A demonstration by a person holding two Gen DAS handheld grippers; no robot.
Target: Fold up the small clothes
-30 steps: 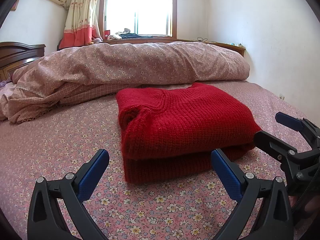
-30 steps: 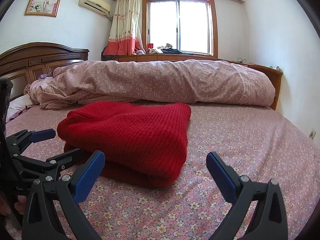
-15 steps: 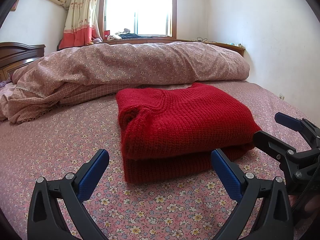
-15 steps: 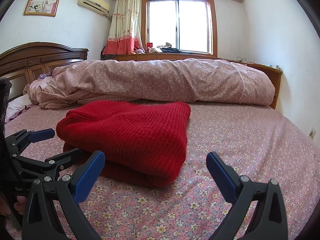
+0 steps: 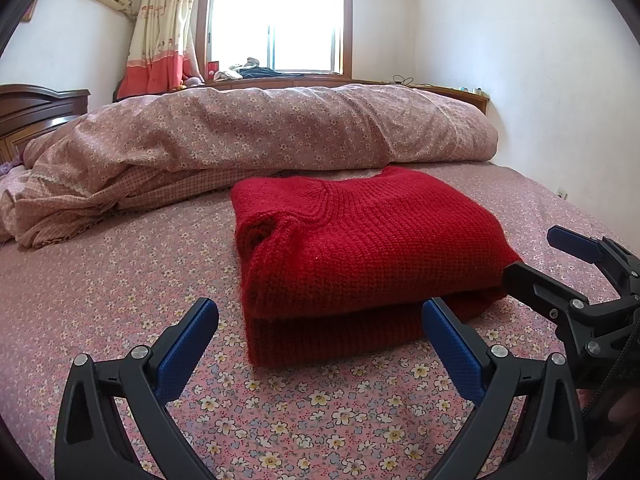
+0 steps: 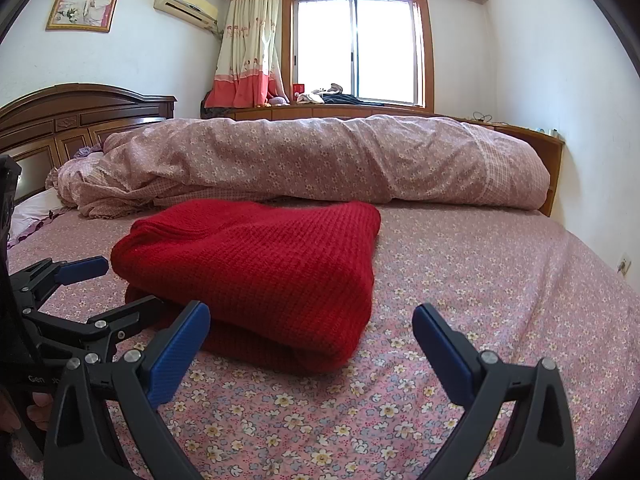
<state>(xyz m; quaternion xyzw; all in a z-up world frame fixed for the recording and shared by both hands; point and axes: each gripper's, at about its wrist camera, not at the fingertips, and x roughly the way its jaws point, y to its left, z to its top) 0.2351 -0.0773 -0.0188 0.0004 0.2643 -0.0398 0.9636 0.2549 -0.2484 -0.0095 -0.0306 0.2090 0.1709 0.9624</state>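
Note:
A red knitted sweater (image 5: 360, 248) lies folded in a thick rectangle on the floral bed sheet (image 5: 120, 280). It also shows in the right wrist view (image 6: 264, 268). My left gripper (image 5: 320, 340) is open and empty, just in front of the sweater's near edge. My right gripper (image 6: 312, 340) is open and empty, in front of the sweater's right corner. The right gripper (image 5: 560, 264) shows at the right of the left wrist view. The left gripper (image 6: 96, 284) shows at the left of the right wrist view.
A rolled floral duvet (image 5: 280, 128) lies across the bed behind the sweater. A wooden headboard (image 6: 80, 120) stands at the left, with a pillow (image 6: 32, 208) below it. White walls and a window (image 6: 360, 44) lie beyond. Floral sheet (image 6: 500, 280) stretches right of the sweater.
Both grippers have held almost still, open, in front of the folded sweater. The sweater has not moved.

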